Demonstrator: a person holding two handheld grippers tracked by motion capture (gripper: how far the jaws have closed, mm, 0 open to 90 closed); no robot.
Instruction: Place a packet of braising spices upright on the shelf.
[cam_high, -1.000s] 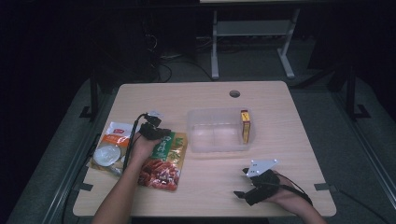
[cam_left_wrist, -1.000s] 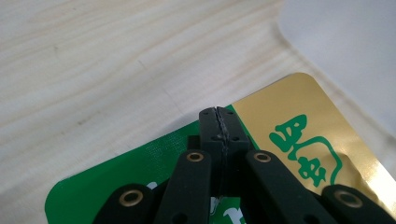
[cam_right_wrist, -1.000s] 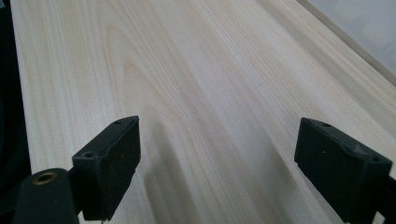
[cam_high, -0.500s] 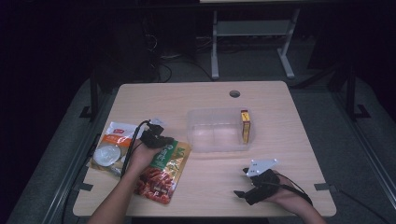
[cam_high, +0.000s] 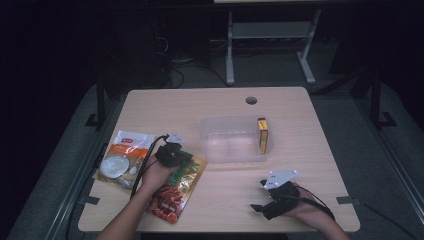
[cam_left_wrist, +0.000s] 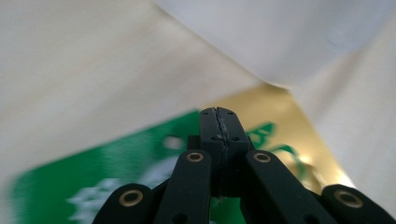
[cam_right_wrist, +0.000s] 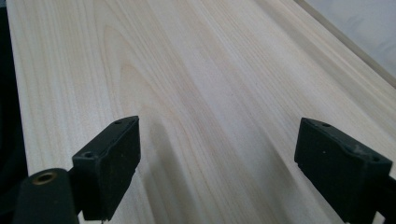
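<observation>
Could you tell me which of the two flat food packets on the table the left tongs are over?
The green, gold and red packet, nearer the clear plastic tub; the left tongs are over its green end. The white and orange packet lies beside it.

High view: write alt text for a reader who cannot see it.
A person's left tool, shut, rests on a green and red snack packet on a wooden table. The right tool rests open near a clear plastic tub holding a small yellow box.

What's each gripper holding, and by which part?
Left gripper: shut above the green-and-gold snack bag; whether it pinches the bag can't be told. Right gripper: open, nothing held.
</observation>
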